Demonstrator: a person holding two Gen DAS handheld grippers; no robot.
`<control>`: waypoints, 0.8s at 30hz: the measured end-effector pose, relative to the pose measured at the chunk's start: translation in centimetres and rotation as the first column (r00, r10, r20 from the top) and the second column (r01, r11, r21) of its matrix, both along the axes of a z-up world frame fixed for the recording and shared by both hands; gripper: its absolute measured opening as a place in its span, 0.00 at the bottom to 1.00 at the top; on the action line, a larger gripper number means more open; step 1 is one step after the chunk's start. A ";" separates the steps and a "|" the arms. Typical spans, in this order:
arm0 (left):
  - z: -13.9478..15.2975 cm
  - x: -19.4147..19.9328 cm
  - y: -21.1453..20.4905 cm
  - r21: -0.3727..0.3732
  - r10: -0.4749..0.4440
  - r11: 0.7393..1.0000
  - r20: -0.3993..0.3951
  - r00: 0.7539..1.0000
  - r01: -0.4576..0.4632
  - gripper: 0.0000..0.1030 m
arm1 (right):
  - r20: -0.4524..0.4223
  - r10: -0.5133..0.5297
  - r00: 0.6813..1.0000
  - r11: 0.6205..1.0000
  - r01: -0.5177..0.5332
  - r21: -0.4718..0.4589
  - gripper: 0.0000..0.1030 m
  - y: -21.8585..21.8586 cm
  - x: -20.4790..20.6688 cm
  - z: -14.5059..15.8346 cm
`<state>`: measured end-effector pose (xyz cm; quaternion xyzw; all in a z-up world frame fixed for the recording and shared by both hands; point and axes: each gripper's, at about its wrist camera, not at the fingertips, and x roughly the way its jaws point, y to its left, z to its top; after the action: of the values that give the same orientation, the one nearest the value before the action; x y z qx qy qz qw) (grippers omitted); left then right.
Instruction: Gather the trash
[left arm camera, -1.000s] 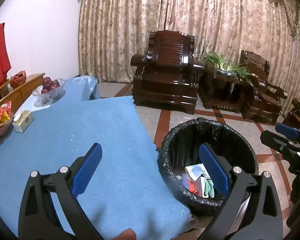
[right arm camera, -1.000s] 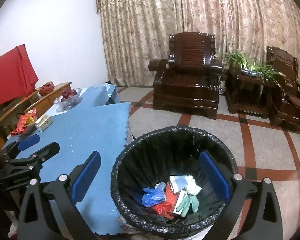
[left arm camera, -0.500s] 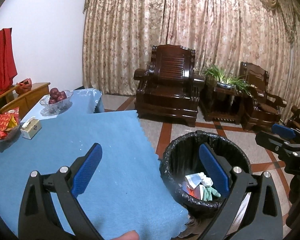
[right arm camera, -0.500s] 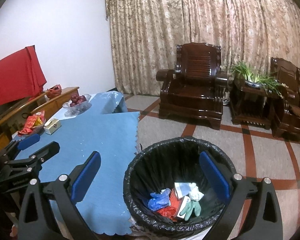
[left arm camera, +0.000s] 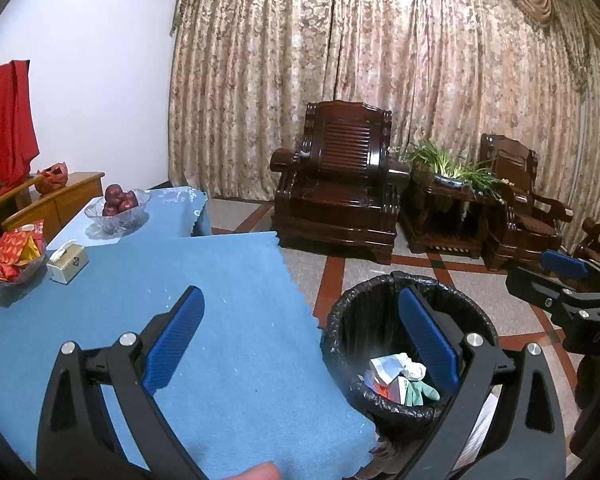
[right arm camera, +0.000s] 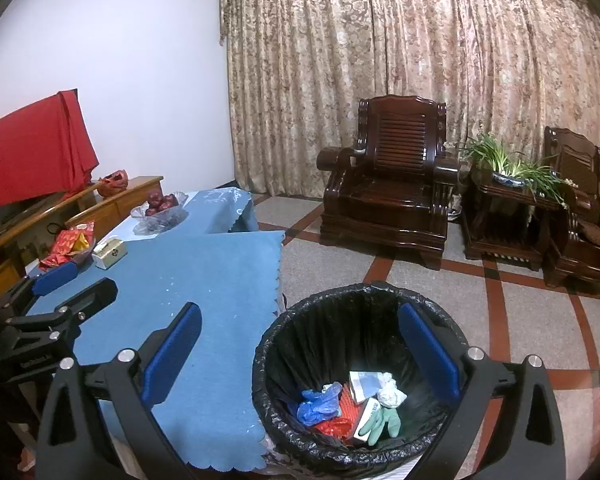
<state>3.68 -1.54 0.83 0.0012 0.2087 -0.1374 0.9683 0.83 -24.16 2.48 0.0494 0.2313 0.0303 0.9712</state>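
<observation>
Both of your grippers have risen and drawn back since a second ago, so the black-lined trash bin (right arm camera: 364, 380) looks smaller and lower. Your left gripper (left arm camera: 300, 344) hangs over the blue tablecloth (left arm camera: 180, 300) edge, jaws spread wide and holding nothing. Your right gripper (right arm camera: 300, 348) hangs above the bin, also spread and empty. Inside the bin lie a green glove (right arm camera: 384, 424), a blue plastic bag (right arm camera: 318, 400), red wrappers (right arm camera: 342, 414) and crumpled white paper (right arm camera: 390, 394).
</observation>
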 end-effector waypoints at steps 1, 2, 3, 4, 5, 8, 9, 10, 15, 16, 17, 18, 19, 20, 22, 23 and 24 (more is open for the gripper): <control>0.1 0.0 0.0 0.000 0.000 1.000 0.002 1.000 0.000 0.92 | 0.000 0.000 1.000 1.000 0.000 0.000 0.94 0.0 0.0 0.0; 0.1 0.0 0.0 0.001 0.000 1.000 0.002 1.000 0.000 0.92 | 0.001 0.001 1.000 1.000 -0.001 -0.001 0.94 0.1 0.0 0.0; 0.0 0.0 0.0 0.001 0.000 1.000 0.002 1.000 0.000 0.92 | 0.002 0.001 1.000 1.000 -0.001 -0.001 0.94 0.1 0.0 0.1; 0.0 0.0 0.0 0.003 -0.001 1.000 0.002 1.000 0.001 0.92 | 0.003 0.002 1.000 1.000 -0.002 0.000 0.94 0.2 0.0 0.1; 0.0 0.1 0.1 0.002 -0.001 1.000 0.001 1.000 0.001 0.92 | 0.002 0.002 1.000 1.000 -0.002 0.000 0.94 0.2 0.1 0.1; 0.0 0.1 0.0 0.002 -0.001 1.000 0.002 1.000 0.001 0.92 | 0.002 0.002 1.000 1.000 -0.002 -0.001 0.94 0.2 0.0 0.1; 0.0 0.1 0.0 0.003 -0.001 1.000 0.001 1.000 0.001 0.92 | 0.001 0.001 1.000 1.000 -0.001 -0.001 0.94 0.2 0.0 0.1; 0.0 0.0 0.0 0.002 -0.001 1.000 0.000 1.000 0.001 0.92 | 0.001 0.002 1.000 1.000 -0.002 0.000 0.94 0.2 0.0 0.1; 0.1 0.0 0.0 0.002 -0.001 1.000 -0.002 1.000 0.001 0.92 | 0.001 0.002 1.000 1.000 -0.002 -0.001 0.94 0.2 0.0 0.1; 0.1 0.0 0.0 0.002 -0.001 1.000 -0.002 1.000 0.001 0.92 | 0.002 0.002 1.000 1.000 -0.002 -0.001 0.94 0.2 0.0 0.1; 0.1 0.0 0.0 0.003 0.000 1.000 -0.001 1.000 0.000 0.92 | 0.002 0.002 1.000 1.000 -0.002 -0.001 0.94 0.3 0.0 0.1; 0.1 0.0 0.0 0.003 -0.001 1.000 -0.001 1.000 0.001 0.92 | 0.001 0.002 1.000 1.000 -0.002 -0.001 0.94 0.3 0.0 0.1; 0.1 0.0 0.0 0.002 0.000 1.000 -0.002 1.000 0.000 0.92 | 0.001 0.002 1.000 1.000 -0.002 -0.001 0.94 0.3 0.0 0.1; 0.1 0.0 0.0 0.002 -0.001 1.000 -0.003 1.000 0.001 0.92 | 0.000 0.003 1.000 1.000 -0.003 -0.001 0.94 0.3 0.0 0.0; 0.0 0.0 0.1 0.003 0.000 1.000 -0.003 1.000 0.000 0.92 | 0.000 0.003 1.000 1.000 -0.003 -0.002 0.94 0.4 0.0 0.1; 0.0 0.0 0.1 0.003 0.000 1.000 -0.003 1.000 0.000 0.92 | 0.000 0.002 1.000 1.000 -0.002 -0.001 0.94 0.4 0.0 0.1; 0.0 0.0 0.1 0.003 0.000 1.000 -0.003 1.000 0.000 0.92 | -0.001 0.003 1.000 1.000 -0.003 0.000 0.94 0.4 0.0 0.1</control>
<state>3.69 -1.46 0.85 0.0025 0.2105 -0.1371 0.9679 0.83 -23.77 2.53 0.0489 0.2316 0.0315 0.9711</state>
